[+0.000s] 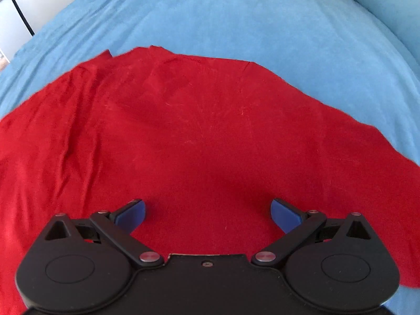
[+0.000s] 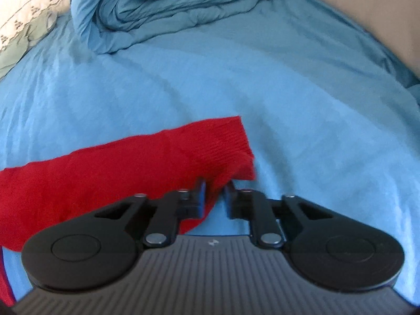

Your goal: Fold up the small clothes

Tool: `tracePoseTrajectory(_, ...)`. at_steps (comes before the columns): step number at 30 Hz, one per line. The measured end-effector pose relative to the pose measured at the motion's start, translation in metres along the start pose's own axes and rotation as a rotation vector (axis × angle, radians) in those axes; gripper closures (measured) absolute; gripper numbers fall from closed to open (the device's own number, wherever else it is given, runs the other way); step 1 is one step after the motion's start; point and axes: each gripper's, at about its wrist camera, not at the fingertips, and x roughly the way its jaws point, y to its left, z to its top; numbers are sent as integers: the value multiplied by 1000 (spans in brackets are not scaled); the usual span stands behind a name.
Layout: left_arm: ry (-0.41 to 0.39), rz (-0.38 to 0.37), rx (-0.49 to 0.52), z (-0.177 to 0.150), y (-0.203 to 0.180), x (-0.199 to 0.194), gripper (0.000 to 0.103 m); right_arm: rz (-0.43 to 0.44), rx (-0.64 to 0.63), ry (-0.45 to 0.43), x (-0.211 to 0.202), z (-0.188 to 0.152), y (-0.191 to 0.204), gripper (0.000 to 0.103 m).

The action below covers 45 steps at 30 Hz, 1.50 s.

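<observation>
Plainly the sweater [image 1: 183, 131] is soft, light knit — it lies spread on the blue sheet [image 1: 236, 26], rumpled along its left side in the left wrist view, and it will drape and sag wherever it is lifted. No stiffness to lean on, so I judge edges and corners the sound places to take hold, not the middle of the body.

From the right wrist view, a sleeve [image 2: 131, 170] reaches across the sheet, its ribbed cuff [image 2: 225, 147] at the far end. Over it, the right gripper [image 2: 215, 194] has its jaws drawn nearly together, pinching the cuff's near edge — a good spot, since ribbing is thicker and less likely to slip.

Meanwhile the left gripper [image 1: 207, 212] hovers low over the body, jaws spread wide, nothing between them. A bunched duvet [image 2: 170, 8] sits well apart at the far side.
</observation>
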Motion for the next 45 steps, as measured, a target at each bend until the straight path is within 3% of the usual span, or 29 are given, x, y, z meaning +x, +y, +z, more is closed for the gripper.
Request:
tracePoseTrajectory(4,-23,-9,18,1,-1,3,0,-4,2,-54,-15,2,16,82)
tracePoseTrajectory(8,-9,-37,50,4,2,1,0,54,-47,-125,-44,5,57,83)
tracePoseTrajectory(15,-41,-115,42,28,51,-19,0,288,-168,-176,-89,3,180,83)
tracePoseTrajectory(19,-91,-168,-36,44,119,-45,0,480,-246,-169,-105,-17,271,83)
tracePoseTrajectory(22,-136,-162,-95,54,188,-60,0,627,-302,-143,-111,-47,344,83)
tracePoseTrajectory(26,-160,-140,-152,57,273,-63,0,799,-391,-90,-113,-108,441,83)
tracePoseTrajectory(29,-159,-107,-191,53,326,-58,0,878,-483,-46,-114,-159,499,83)
tracePoseTrajectory(34,-141,-102,-262,36,375,-51,0,913,-589,31,-107,-224,559,83)
tracePoseTrajectory(41,-126,-185,-260,22,387,-34,0,859,-705,49,-87,-259,589,77)
tracePoseTrajectory(42,-122,-199,-248,23,396,-22,0,857,-722,45,-86,-264,584,73)
tracePoseTrajectory(44,-101,-235,-227,27,390,-17,1,860,-741,50,-88,-268,575,51)
tracePoseTrajectory(45,-88,-258,-214,29,386,-15,2,865,-748,53,-90,-268,571,47)
